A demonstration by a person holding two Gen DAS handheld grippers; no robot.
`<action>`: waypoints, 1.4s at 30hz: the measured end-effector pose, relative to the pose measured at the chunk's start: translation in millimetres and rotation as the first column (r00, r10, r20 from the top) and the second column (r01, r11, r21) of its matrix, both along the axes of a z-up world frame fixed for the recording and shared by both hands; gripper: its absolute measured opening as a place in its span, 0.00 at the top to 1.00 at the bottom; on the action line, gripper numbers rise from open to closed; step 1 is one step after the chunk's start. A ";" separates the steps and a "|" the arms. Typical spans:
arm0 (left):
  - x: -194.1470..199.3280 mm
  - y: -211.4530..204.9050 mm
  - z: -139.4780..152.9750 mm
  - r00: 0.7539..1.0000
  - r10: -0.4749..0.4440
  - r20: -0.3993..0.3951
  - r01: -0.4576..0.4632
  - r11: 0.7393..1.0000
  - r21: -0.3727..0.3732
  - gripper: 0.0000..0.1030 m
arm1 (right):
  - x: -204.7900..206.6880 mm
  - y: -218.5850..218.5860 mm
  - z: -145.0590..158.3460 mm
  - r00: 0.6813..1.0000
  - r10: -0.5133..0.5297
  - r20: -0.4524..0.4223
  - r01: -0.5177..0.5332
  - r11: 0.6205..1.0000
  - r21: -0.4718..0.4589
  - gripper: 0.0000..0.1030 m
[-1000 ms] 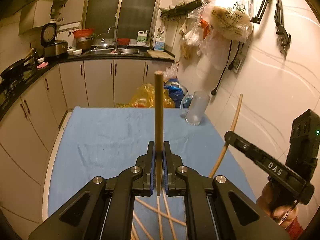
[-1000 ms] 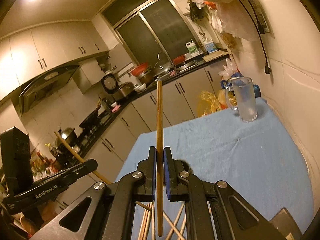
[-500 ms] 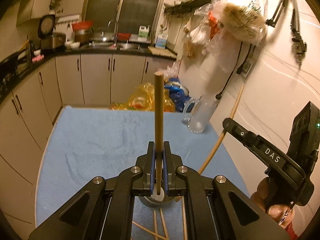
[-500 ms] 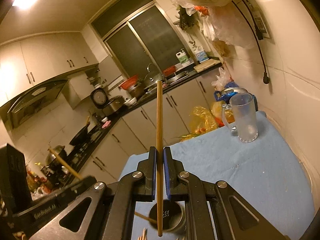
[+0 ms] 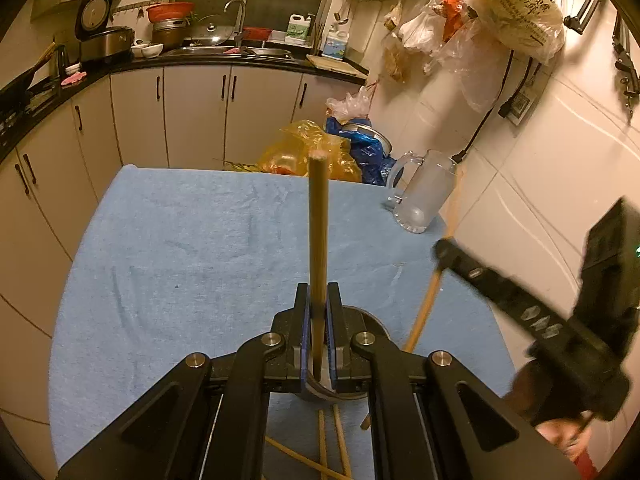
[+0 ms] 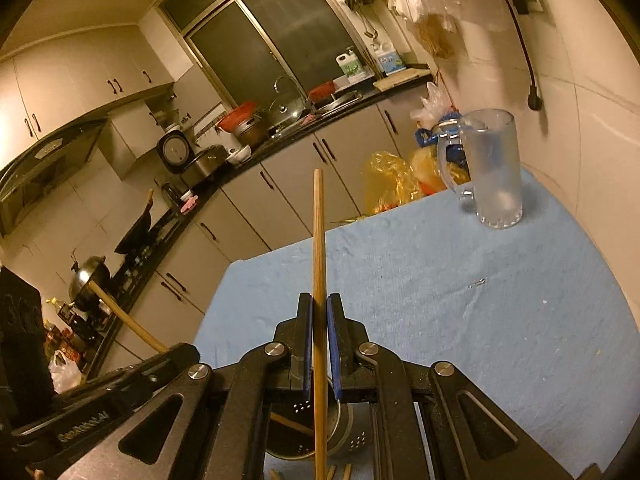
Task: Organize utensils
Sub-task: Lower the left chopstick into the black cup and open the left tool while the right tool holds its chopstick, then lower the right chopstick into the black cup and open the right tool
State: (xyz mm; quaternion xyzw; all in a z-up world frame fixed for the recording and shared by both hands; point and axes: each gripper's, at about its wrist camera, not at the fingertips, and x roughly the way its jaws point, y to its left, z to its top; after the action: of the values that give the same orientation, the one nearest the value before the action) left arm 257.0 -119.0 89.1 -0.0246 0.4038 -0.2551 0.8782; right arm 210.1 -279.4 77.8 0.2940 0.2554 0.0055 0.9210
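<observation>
Standing upright, one round tan wooden chopstick point(image 5: 319, 240) fills each clamped gripper point(image 5: 319, 312).

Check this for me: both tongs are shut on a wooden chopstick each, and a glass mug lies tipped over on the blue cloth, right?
Not quite. The glass mug stands upright on the blue cloth, as the right wrist view shows. The left tongs and right tongs are each shut on a wooden chopstick.

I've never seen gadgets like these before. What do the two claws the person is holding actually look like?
Both are matte black. On the left claw and the right claw, angular arms with triangular cut-outs and round silver bolts run to two flat fingers with blue pads. Seen from the side, each has a boxy black body; one shows a small green light, and both carry blurred white lettering.
</observation>
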 end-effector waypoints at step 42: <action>-0.7 7.0 -8.2 1.000 0.020 0.005 -0.020 1.000 -0.006 0.73 | 1.0 8.4 -8.4 0.998 0.047 -0.050 -0.049 0.998 -0.043 0.89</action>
State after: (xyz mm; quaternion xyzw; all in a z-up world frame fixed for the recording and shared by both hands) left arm 256.3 -112.0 80.9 -0.0305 0.4007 -0.2473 0.8817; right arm 211.1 -271.0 69.4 0.2672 0.2848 0.0150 0.9205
